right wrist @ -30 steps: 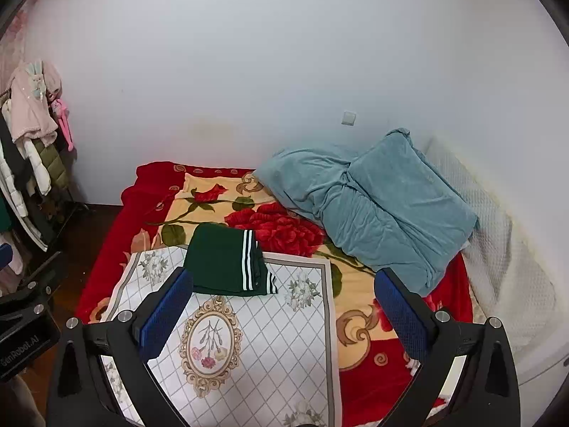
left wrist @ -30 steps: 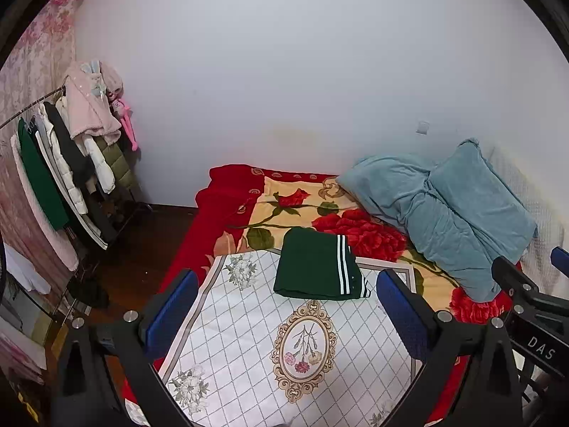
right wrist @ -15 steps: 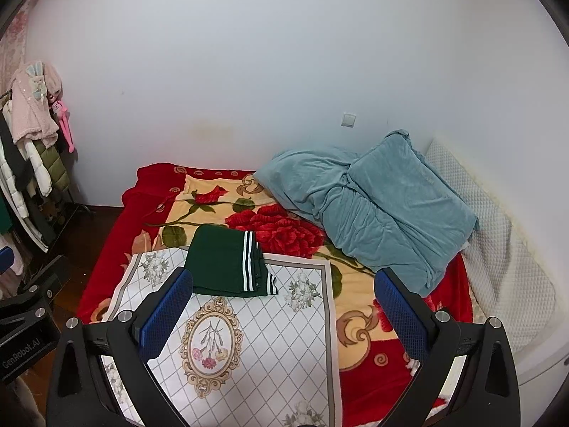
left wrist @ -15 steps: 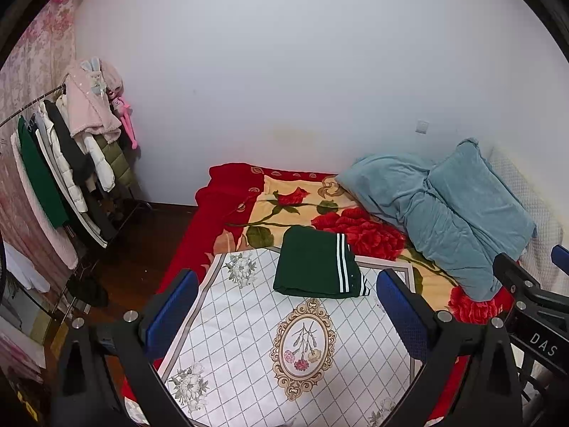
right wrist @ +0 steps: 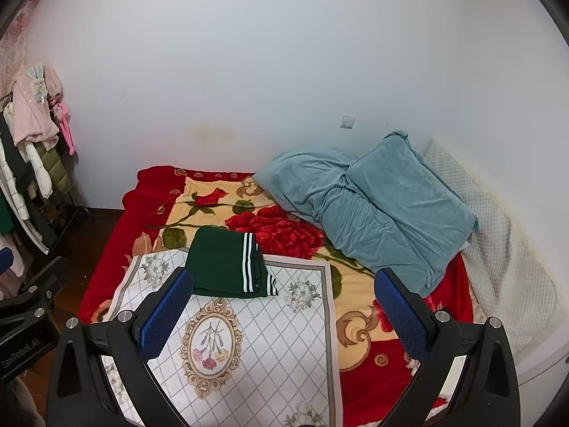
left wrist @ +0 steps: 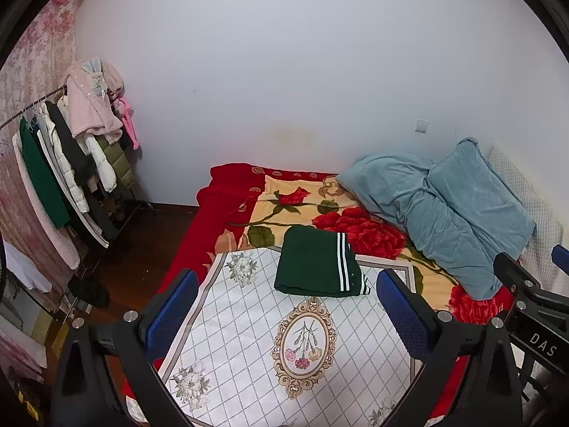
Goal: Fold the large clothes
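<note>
One green garment (left wrist: 316, 267), folded, white stripes along right edge, lies at far edge of one white diamond-pattern cloth (left wrist: 284, 338) on red floral blanket (left wrist: 227, 199). One teal duvet (left wrist: 444, 210) bunched far right. One clothes rack (left wrist: 60, 163) at left wall. Left gripper (left wrist: 284, 309) spread wide, holding nothing, hovers near side of cloth. Right gripper (right wrist: 282, 307) likewise spread, holding nothing.

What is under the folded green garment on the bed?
The folded green garment lies mostly on the white patterned cloth, its far edge over the floral blanket. Whatever's directly beneath is hidden.
</note>
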